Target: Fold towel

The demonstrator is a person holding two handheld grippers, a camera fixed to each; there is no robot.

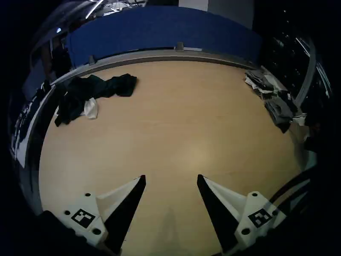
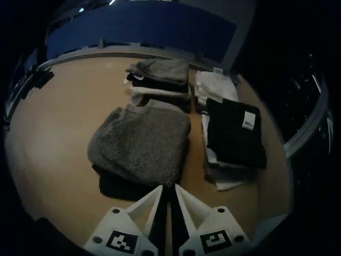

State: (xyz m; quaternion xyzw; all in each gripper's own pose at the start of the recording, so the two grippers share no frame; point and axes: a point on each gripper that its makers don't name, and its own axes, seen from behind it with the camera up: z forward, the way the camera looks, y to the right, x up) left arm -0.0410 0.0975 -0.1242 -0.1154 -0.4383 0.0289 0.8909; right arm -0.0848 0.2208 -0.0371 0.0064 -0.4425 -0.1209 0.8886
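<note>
In the right gripper view a folded grey towel lies on a dark folded towel on the wooden table. My right gripper is shut, its tips just at the grey towel's near edge, with nothing seen between the fingers. In the left gripper view my left gripper is open over bare table and holds nothing. A crumpled dark cloth pile with a white piece lies at the far left.
Behind the grey towel stands a stack of folded grey, black and white towels. To its right a black folded towel rests on white ones. A grey stack sits at the table's right edge. A blue partition backs the table.
</note>
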